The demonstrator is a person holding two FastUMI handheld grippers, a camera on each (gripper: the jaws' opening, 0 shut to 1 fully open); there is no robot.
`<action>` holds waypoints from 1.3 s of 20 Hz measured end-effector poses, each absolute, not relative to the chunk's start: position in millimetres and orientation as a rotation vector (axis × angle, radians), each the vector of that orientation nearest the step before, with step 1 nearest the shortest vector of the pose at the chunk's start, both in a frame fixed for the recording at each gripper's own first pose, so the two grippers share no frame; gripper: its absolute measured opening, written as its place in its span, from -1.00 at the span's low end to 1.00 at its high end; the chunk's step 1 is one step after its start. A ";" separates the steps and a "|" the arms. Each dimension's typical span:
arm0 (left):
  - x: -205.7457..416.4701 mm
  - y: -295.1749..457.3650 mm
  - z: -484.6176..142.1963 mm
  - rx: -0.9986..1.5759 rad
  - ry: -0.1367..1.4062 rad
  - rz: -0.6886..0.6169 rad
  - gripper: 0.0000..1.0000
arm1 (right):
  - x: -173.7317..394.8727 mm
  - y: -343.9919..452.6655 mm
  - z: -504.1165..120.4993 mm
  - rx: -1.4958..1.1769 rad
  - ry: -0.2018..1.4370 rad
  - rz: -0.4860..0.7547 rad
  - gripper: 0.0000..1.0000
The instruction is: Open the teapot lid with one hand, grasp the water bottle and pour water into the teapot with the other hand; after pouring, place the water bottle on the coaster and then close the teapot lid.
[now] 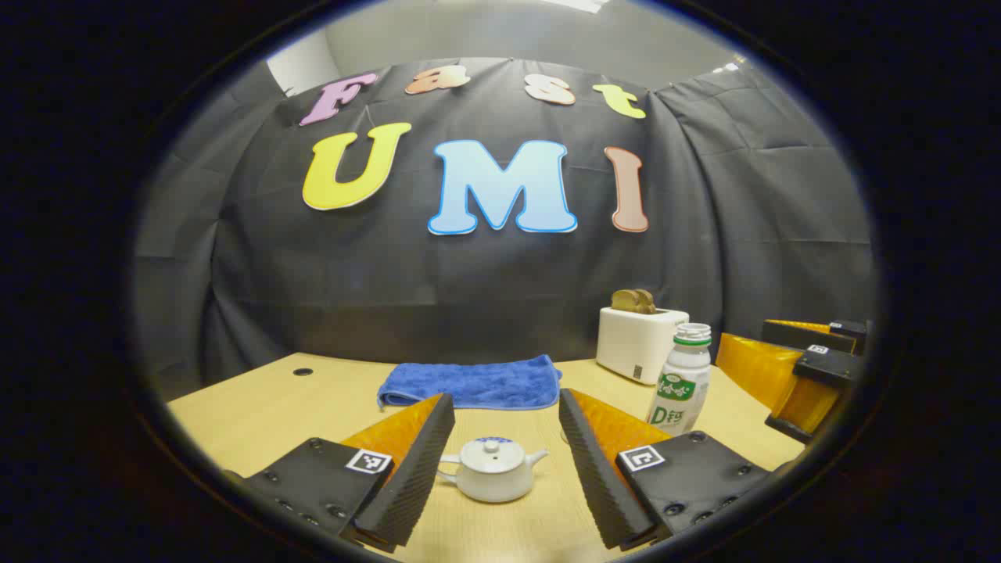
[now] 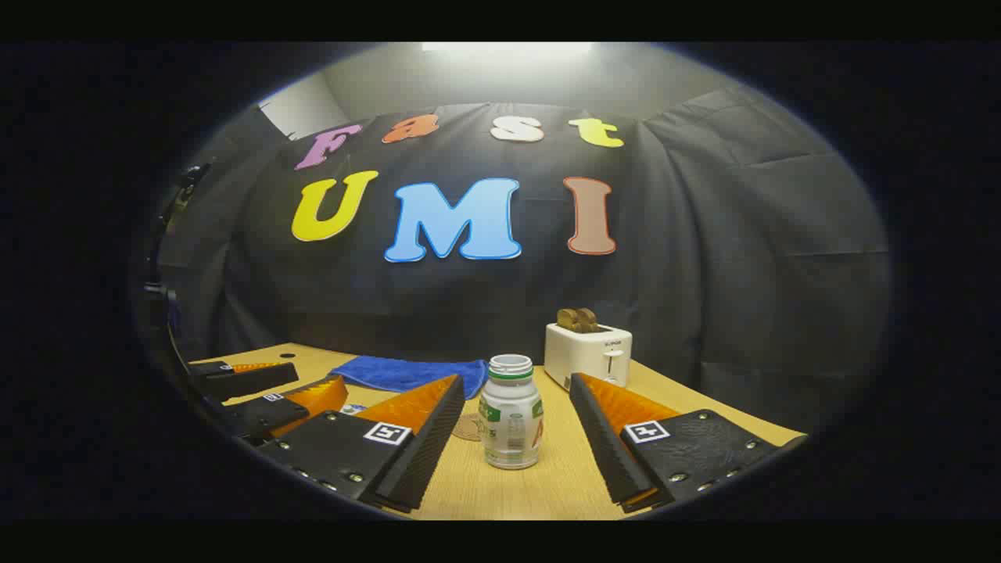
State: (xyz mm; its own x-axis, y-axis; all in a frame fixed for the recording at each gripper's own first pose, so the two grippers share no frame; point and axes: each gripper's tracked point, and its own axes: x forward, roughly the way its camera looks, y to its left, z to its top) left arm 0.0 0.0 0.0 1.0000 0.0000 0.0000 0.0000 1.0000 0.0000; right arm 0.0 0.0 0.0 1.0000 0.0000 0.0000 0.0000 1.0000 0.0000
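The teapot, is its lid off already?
No, in the left gripper view the lid sits closed on the teapot, which stands on the table between the open fingers of the left gripper, untouched.

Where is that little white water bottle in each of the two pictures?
Left gripper view: the water bottle stands right of centre, beyond the right-hand finger, in front of the white toaster.
Right gripper view: bottle at bottom centre, between the open jaws.
Shared landmark: the toaster, behind the bottle in both.
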 end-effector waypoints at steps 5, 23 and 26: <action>17.8 10.4 -9.3 -0.004 0.022 0.016 0.81 | 3.3 2.2 -11.7 0.023 0.036 0.019 0.68; 52.7 11.0 -77.9 0.016 0.181 0.009 0.53 | 12.5 -13.9 -43.2 0.052 0.117 -0.005 0.68; 54.1 13.4 -78.2 0.048 0.176 0.020 0.27 | 13.5 -16.3 -46.6 0.062 0.125 -0.007 0.69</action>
